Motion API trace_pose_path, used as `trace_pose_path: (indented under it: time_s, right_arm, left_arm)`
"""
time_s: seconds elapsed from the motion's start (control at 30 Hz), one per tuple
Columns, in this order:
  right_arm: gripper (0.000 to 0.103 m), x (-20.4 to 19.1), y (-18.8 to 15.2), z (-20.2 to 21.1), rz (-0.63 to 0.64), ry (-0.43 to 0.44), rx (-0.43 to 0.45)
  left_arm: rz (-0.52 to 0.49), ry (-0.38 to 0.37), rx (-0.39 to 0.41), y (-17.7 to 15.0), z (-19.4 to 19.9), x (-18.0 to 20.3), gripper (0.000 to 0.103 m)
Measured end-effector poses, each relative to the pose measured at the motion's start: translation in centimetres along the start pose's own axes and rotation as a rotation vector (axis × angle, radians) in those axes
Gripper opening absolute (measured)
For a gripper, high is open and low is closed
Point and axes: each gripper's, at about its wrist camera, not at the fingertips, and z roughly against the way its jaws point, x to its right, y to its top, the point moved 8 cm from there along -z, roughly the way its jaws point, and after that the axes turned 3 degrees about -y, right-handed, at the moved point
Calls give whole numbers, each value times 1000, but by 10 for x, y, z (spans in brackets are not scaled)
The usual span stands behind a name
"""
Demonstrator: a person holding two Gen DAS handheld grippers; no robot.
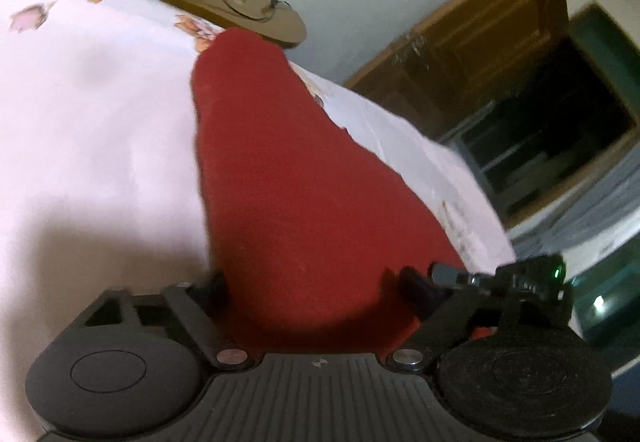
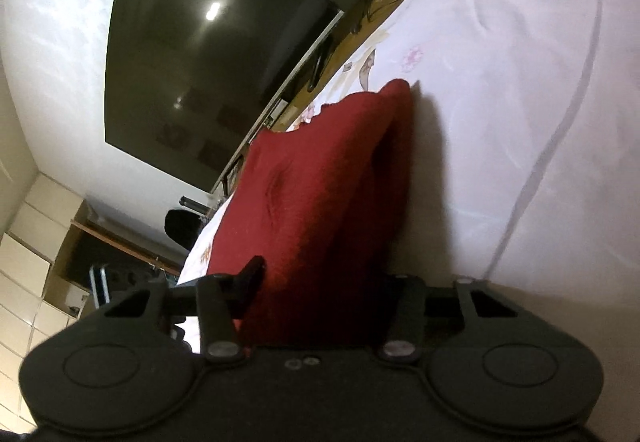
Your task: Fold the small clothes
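Left wrist view: left gripper (image 1: pixel 316 282), jaws clamped on soft dark-red knitted garment (image 1: pixel 272 169). Right gripper (image 2: pixel 320 282) likewise grips it above pale floral bedsheet (image 2: pixel 520 101).

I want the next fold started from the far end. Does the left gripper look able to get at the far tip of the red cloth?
Probably not yet. The left gripper seems shut on the near end of the red cloth, which drapes away over the bedsheet. Nothing blocks the tip, but it would have to let go first.
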Motion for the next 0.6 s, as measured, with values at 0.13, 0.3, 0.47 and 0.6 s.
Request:
trace_pose_path:
  time_s: [0.13, 0.3, 0.47, 0.6]
  right_arm:
    - [46, -7, -1, -9, 16, -5, 18]
    - [45, -15, -5, -15, 81, -115, 47]
    - [40, -52, 2, -11, 139, -122, 51]
    - [39, -96, 0, -16, 203, -107, 50]
  left_arm:
    - [49, -19, 29, -1, -2, -9, 59]
    - [15, 20, 52, -2, -12, 1, 51]
    - [38, -46, 106, 2, 15, 7, 42]
    - [27, -82, 165, 10, 63, 5, 42]
